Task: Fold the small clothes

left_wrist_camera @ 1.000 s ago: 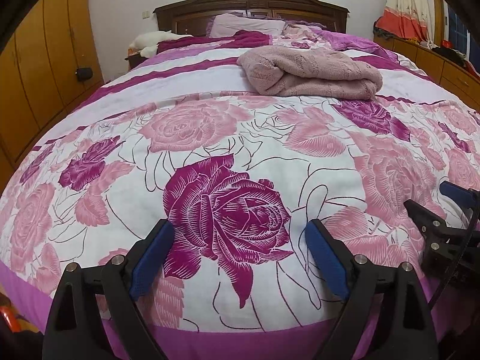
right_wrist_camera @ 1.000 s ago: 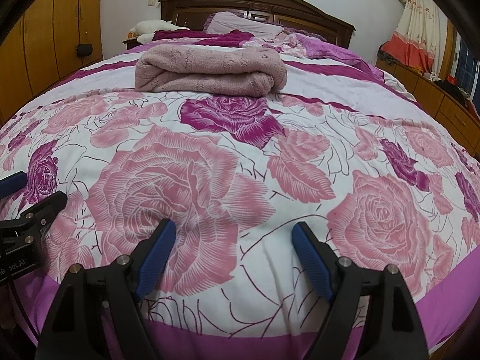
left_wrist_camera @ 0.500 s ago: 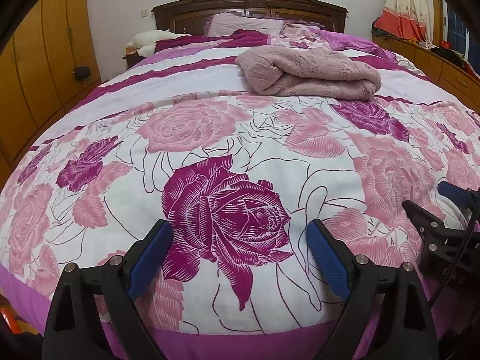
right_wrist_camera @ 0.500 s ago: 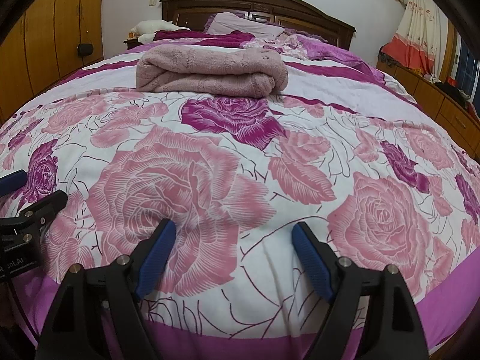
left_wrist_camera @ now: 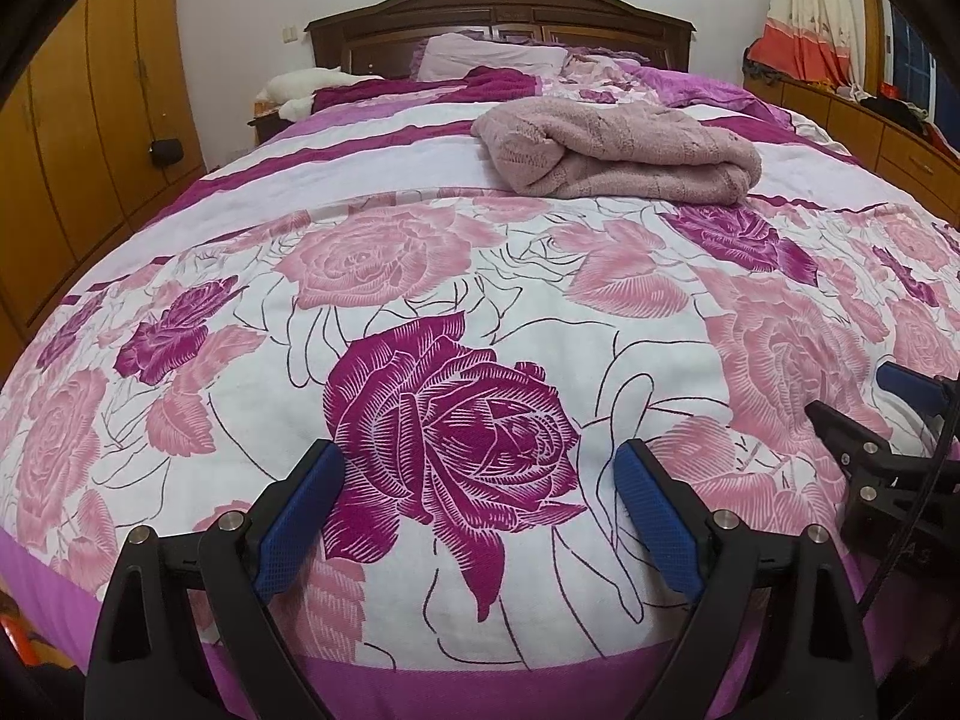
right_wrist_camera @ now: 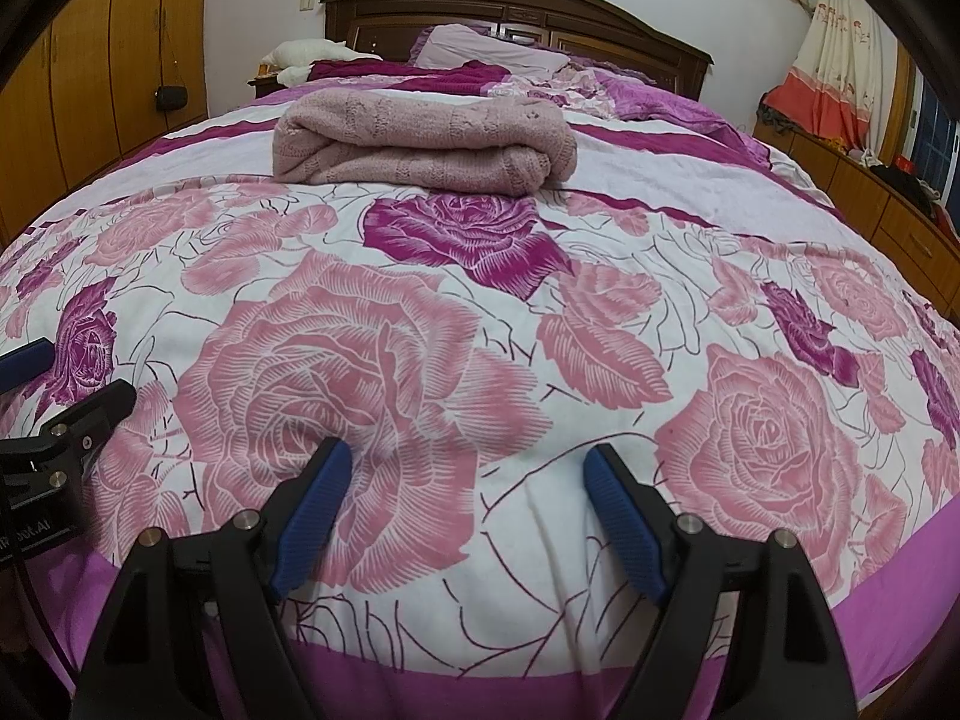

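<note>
A dusty-pink knitted garment (left_wrist_camera: 624,150) lies folded in a thick bundle far up the bed, also in the right wrist view (right_wrist_camera: 420,147). My left gripper (left_wrist_camera: 480,468) is open and empty, low over the rose-print bedspread (left_wrist_camera: 456,312) near the foot of the bed. My right gripper (right_wrist_camera: 468,468) is open and empty too, at the same distance from the garment. Each gripper shows at the edge of the other's view: the right one (left_wrist_camera: 888,420) and the left one (right_wrist_camera: 54,384).
Pillows (left_wrist_camera: 492,57) and a rumpled purple quilt (right_wrist_camera: 660,102) lie by the dark wooden headboard (left_wrist_camera: 498,12). Wooden wardrobes (left_wrist_camera: 78,138) line the left side. Low cabinets (right_wrist_camera: 888,204) with clothes on top run along the right.
Both grippers have drifted very slightly back and stay open. The garment has not moved.
</note>
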{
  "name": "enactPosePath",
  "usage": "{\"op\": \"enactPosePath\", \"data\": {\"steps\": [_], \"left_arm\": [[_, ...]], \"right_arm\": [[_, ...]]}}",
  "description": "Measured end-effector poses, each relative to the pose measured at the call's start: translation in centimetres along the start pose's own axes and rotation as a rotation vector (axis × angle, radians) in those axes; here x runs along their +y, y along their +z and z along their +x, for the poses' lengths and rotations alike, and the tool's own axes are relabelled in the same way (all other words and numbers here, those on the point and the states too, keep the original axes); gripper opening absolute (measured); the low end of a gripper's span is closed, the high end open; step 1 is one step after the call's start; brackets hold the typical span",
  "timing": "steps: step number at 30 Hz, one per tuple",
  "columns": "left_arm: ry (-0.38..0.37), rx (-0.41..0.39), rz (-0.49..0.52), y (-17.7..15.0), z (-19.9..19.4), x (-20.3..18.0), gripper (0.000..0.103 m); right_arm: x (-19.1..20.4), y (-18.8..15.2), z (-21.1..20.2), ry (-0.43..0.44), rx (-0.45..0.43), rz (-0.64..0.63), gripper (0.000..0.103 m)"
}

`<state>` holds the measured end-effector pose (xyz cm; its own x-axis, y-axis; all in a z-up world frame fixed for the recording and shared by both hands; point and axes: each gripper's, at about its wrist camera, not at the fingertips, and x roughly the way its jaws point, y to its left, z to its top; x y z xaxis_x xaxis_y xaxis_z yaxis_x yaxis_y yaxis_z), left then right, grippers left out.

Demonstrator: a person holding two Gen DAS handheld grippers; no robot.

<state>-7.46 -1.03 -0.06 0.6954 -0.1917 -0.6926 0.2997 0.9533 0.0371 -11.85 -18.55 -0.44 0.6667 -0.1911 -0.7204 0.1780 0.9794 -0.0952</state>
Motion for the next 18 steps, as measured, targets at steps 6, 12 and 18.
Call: {"op": "enactPosePath", "data": {"steps": [6,12,18], "left_arm": [[-0.002,-0.003,-0.004,0.09,0.10,0.19,0.074],[0.000,-0.003,-0.002,0.08,0.11,0.15,0.074],[-0.006,-0.002,-0.005,0.11,0.14,0.17,0.075]], "right_arm": [[0.03,0.05,0.03,0.000,-0.001,0.000,0.084],[-0.18,0.10,0.12,-0.003,-0.005,-0.003,0.084],[-0.26,0.18,0.26,-0.003,-0.006,-0.005,0.085]]}}
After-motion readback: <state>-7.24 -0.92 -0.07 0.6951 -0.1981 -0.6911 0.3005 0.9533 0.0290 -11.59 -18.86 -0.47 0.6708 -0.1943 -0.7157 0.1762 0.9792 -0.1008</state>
